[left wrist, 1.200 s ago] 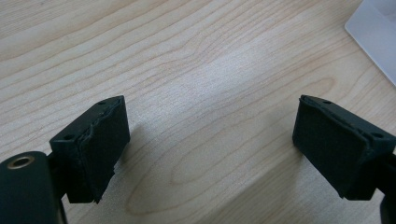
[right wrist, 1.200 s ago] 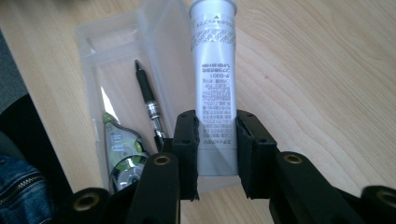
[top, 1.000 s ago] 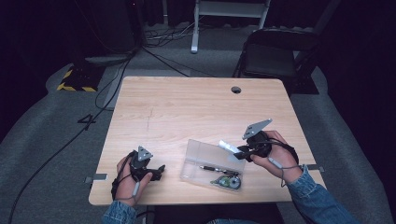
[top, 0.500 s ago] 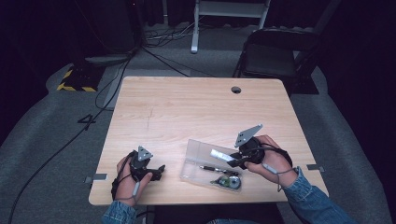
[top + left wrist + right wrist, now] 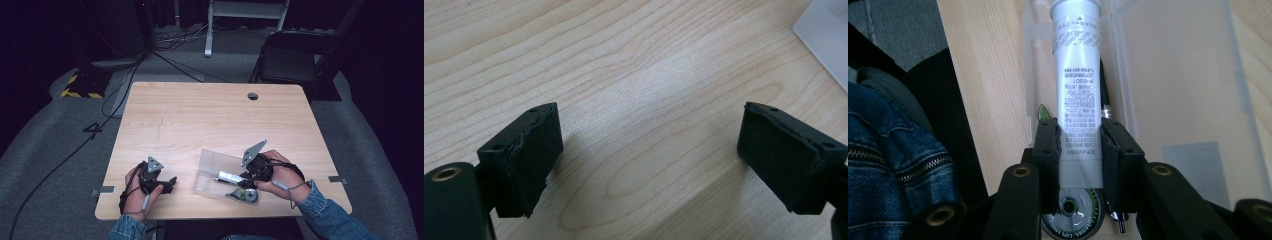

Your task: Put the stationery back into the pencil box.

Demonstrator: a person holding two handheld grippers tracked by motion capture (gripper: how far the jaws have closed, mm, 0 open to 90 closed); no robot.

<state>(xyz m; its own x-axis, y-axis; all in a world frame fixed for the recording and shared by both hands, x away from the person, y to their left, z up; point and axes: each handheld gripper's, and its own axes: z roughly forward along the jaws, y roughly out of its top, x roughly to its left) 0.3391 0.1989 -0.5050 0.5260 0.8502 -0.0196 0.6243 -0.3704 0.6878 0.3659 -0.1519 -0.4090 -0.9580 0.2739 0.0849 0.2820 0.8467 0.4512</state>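
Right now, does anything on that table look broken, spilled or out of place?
Nothing stands out. The right hand-held gripper grips a white tube over the clear plastic case, which lies open with small items inside. The left hand-held gripper rests open on the table.

I see a white tube (image 5: pixel 1075 85) w/ small black print, lying lengthwise over a clear plastic case (image 5: pixel 212 170) near the table's front edge, right of centre. Case is shallow, rectangular, open. Inside, beneath the tube: a round green-rimmed tape measure (image 5: pixel 246 195) and a dark pen (image 5: pixel 1105 100).
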